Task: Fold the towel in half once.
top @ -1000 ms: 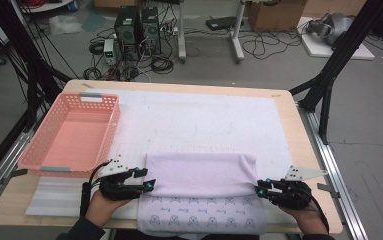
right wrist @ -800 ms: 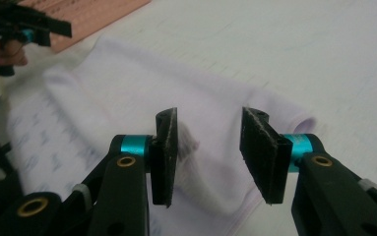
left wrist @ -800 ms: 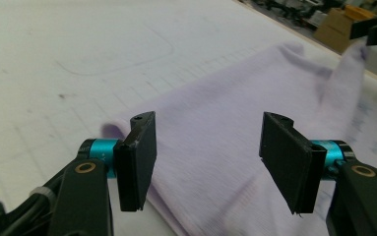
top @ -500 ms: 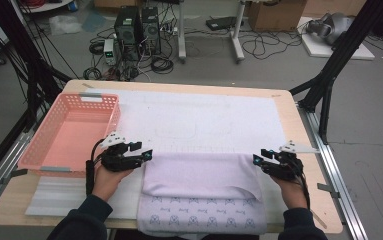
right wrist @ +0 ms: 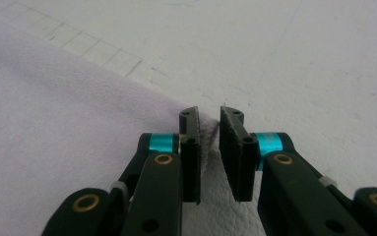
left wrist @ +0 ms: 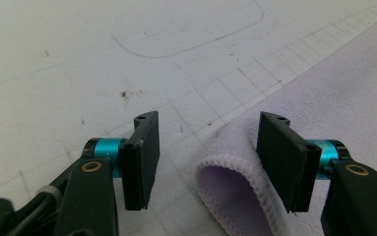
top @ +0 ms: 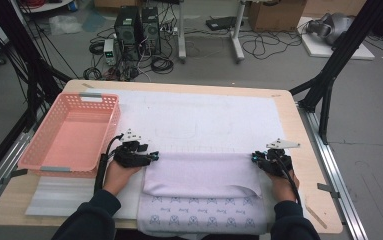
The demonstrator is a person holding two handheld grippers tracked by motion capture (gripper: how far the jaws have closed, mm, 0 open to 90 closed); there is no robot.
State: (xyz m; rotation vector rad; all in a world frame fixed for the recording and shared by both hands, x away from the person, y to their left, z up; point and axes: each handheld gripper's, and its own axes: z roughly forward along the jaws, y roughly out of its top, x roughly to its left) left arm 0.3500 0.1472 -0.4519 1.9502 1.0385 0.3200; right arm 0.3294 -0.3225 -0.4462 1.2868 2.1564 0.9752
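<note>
A lavender towel (top: 201,172) lies folded over on itself on the white mat (top: 204,115), and its printed underside (top: 201,220) shows along the near edge. My left gripper (top: 151,156) is at the fold's far left corner. Its jaws (left wrist: 208,118) stand open, with the hemmed corner (left wrist: 235,196) loose between them. My right gripper (top: 256,157) is at the far right corner. Its jaws (right wrist: 208,113) have just been closing and now pinch the towel's corner (right wrist: 208,142) in a narrow gap.
A pink plastic basket (top: 99,97) with nothing in it stands at the left of the table, close to my left hand. The mat carries drawn outlines and a ruled grid (left wrist: 235,93). Bare wooden tabletop (top: 306,150) borders the mat on the right.
Both hands have moved away from the person, from the towel's near fold up to the far corners of the folded layer. The towel itself lies much as before.
</note>
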